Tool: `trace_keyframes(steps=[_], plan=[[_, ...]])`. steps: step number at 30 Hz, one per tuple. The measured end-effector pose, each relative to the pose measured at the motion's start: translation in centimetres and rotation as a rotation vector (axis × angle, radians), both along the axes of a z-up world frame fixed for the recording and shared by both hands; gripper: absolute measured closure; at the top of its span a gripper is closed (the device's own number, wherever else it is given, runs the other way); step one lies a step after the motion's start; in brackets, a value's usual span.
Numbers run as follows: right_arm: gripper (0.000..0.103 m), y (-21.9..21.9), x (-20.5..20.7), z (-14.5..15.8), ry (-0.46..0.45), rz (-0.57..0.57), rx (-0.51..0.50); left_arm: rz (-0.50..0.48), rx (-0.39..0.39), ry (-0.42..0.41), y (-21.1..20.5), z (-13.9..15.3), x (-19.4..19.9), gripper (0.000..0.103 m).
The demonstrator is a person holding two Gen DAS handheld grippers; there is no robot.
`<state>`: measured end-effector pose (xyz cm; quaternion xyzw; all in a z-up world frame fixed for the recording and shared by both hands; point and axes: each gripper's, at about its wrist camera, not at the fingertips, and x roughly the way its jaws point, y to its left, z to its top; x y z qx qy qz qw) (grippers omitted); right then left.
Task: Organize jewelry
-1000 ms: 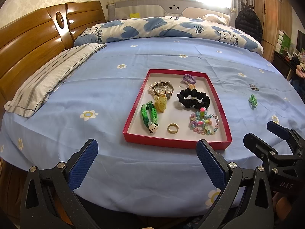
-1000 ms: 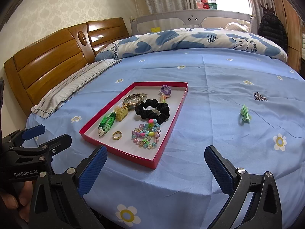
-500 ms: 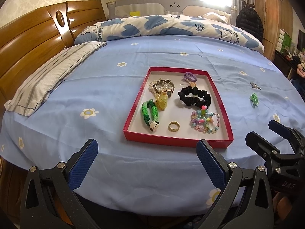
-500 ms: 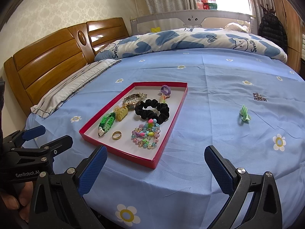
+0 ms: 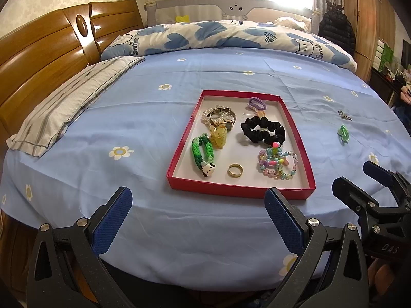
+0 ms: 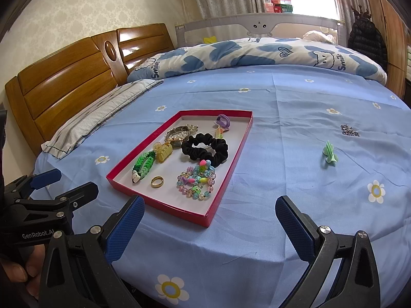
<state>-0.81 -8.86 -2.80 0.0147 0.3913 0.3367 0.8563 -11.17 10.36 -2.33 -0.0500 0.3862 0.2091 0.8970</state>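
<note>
A red tray (image 5: 179, 151) (image 6: 231, 161) lies on the blue bedsheet. It holds a black scrunchie (image 5: 263, 130) (image 6: 205, 148), a green braided band (image 5: 203, 151) (image 6: 143, 163), a gold ring (image 5: 235, 170) (image 6: 157, 181), beaded bracelets (image 5: 277, 163) (image 6: 196, 182), a watch with pearls (image 5: 221, 118), a yellow clip (image 5: 218, 136) and a purple tie (image 5: 255, 103). A green clip (image 5: 343, 133) (image 6: 329, 154) and a sparkly piece (image 5: 344, 115) (image 6: 349, 130) lie on the sheet right of the tray. My left gripper (image 5: 197, 218) and right gripper (image 6: 209, 225) are open and empty, near the bed's front edge.
A striped pillow (image 5: 72, 102) and wooden headboard (image 5: 46, 59) are at the left. A rolled heart-print quilt (image 5: 231, 36) lies along the far side. A wardrobe (image 5: 364, 23) stands at the right.
Both grippers stay open and nearly still. The left wrist view has shifted slightly, so the tray sits a little lower in frame.
</note>
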Motion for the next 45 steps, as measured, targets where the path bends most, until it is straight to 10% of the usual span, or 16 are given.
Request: trace_keyframes(steps=[45], plan=[[0.0, -0.01, 0.17, -0.07, 0.005, 0.002, -0.001, -0.018, 0.004, 0.011, -0.01, -0.36, 0.62, 0.0]])
